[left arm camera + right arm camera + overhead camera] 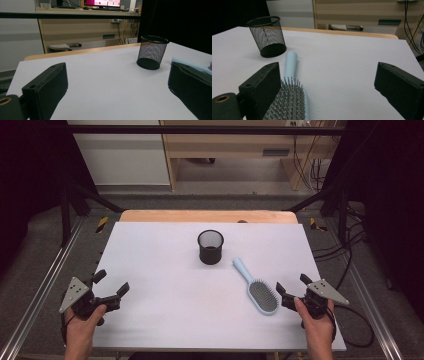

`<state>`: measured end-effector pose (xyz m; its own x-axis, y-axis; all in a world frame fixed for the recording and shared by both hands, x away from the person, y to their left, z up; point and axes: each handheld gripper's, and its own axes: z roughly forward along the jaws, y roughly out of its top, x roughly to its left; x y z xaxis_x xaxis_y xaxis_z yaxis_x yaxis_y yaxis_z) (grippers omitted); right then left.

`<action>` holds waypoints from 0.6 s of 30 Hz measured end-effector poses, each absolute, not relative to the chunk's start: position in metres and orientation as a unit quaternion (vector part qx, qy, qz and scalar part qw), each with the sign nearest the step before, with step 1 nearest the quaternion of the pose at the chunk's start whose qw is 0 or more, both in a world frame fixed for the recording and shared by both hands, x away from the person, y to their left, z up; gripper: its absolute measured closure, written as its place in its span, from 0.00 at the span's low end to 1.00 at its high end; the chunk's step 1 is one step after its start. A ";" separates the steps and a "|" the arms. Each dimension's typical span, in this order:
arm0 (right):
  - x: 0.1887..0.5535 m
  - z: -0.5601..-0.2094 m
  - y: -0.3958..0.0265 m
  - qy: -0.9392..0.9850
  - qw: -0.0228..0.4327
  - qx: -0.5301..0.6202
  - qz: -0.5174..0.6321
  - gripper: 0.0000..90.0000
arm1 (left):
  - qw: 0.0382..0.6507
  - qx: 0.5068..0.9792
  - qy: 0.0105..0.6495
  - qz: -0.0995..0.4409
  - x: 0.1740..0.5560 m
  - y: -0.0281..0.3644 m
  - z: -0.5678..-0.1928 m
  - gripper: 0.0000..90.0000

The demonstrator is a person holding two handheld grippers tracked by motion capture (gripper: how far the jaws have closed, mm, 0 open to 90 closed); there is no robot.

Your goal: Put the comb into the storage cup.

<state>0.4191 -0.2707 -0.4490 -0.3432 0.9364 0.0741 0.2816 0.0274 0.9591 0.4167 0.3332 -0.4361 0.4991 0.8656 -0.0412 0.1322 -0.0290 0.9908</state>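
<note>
Brush head (289,102) cut off at bottom edge in right gripper view, partly hidden behind the near jaw beside the mesh cup (267,36). In left gripper view, pale blue handle (192,64) mostly hidden behind the jaw right of the cup, rest cut by right edge. Cup contents too dark to tell from high view. Forearms cut off at bottom edge, nearer than the cup.

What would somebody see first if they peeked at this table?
Probably the light blue hairbrush lying bristles up on the white table, near the right gripper. Next is the black mesh cup standing upright in the middle, just beyond the brush's handle. The left gripper waits open at the near left corner.
</note>
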 end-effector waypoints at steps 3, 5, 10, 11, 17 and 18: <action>0.420 -0.450 -0.271 0.642 0.316 0.481 0.507 0.08 | 0.577 0.646 0.386 0.317 0.416 0.332 -0.436 0.03; 0.420 -0.450 -0.271 0.642 0.315 0.483 0.506 0.08 | 0.576 0.646 0.386 0.318 0.416 0.332 -0.436 0.03; 0.419 -0.449 -0.267 0.645 0.315 0.488 0.497 0.08 | 0.574 0.646 0.389 0.320 0.417 0.331 -0.437 0.04; 0.418 -0.447 -0.262 0.649 0.311 0.484 0.498 0.10 | 0.572 0.646 0.390 0.322 0.416 0.331 -0.437 0.04; 0.422 -0.433 -0.240 0.687 0.309 0.454 0.476 0.31 | 0.570 0.644 0.393 0.324 0.415 0.331 -0.437 0.04; 0.422 -0.433 -0.240 0.687 0.309 0.454 0.476 0.31 | 0.570 0.644 0.393 0.324 0.415 0.331 -0.437 0.04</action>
